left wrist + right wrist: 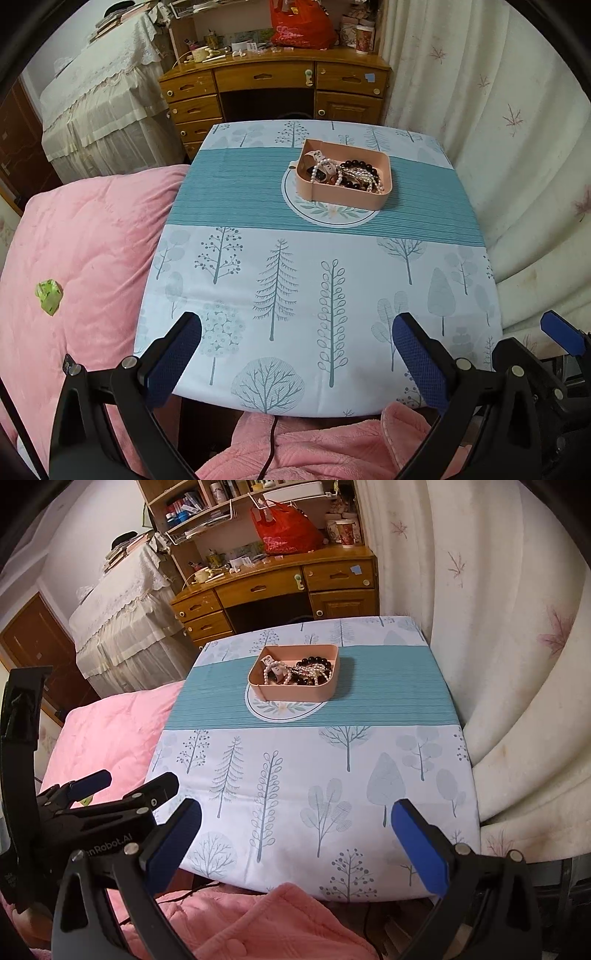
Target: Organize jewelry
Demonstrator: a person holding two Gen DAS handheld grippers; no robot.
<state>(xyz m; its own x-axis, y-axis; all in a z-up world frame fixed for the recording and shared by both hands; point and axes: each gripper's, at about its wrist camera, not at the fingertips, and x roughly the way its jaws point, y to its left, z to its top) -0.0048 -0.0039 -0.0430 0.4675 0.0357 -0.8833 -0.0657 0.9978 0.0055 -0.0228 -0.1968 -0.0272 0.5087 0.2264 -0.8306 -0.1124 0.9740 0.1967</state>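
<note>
A pink tray sits on the teal band of the tablecloth, over a round leaf print. Inside it lie a pearl string, a dark bead bracelet and a pale watch strap, tangled together. My left gripper hovers open over the table's near edge, well short of the tray, with nothing between its fingers. My right gripper is also open and empty at the near edge. The left gripper shows at the left of the right wrist view.
The table carries a tree-print cloth. A pink quilt lies to the left with a green scrap on it. A cream curtain hangs close on the right. A wooden desk stands beyond. A pink sleeve is below.
</note>
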